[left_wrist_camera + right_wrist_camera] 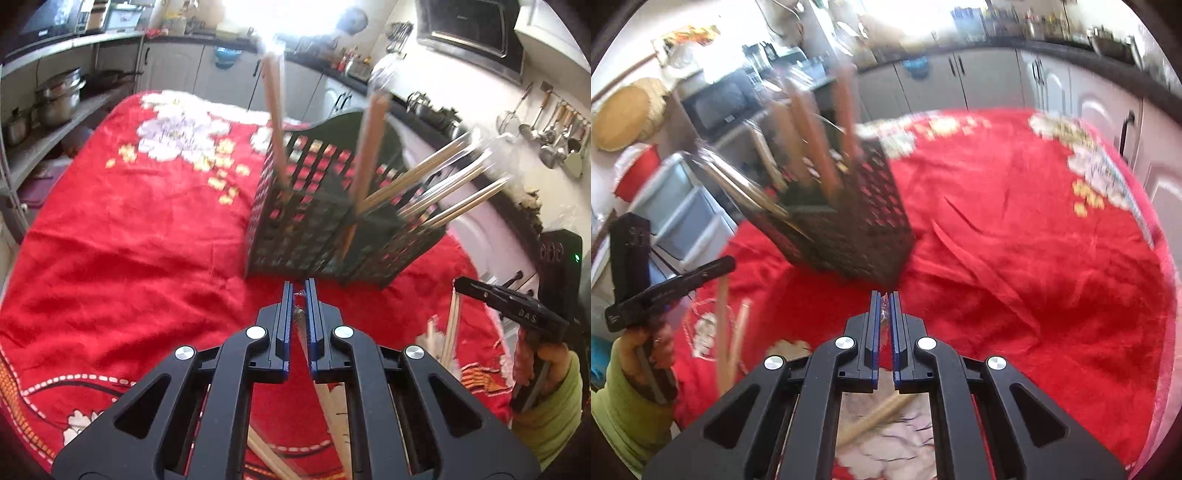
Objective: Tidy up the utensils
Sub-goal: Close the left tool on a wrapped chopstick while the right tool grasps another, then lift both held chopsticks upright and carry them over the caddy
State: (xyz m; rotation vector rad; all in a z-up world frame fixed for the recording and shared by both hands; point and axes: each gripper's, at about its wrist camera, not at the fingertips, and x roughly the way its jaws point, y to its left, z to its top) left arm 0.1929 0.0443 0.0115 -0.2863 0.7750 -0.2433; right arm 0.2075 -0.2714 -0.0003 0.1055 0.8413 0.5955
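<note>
Both grippers clamped on wrapped utensils, caddy part filled.
Left gripper (300, 291) pinched shut on a slim wrapped utensil (300, 325); right gripper (885, 301) likewise on its own wrapped piece (884, 314). Loose chopsticks (451, 328) lay on the red cloth (129, 240), unsorted. Beyond, black caddy (295, 236) already stocked with standing sticks (436, 192).

We see the black perforated plastic utensil basket (314, 221) standing mid-table on the red floral tablecloth (129, 240), wooden chopsticks (436, 188) inside it, more loose chopsticks (727, 332) lying near the front edge.
</note>
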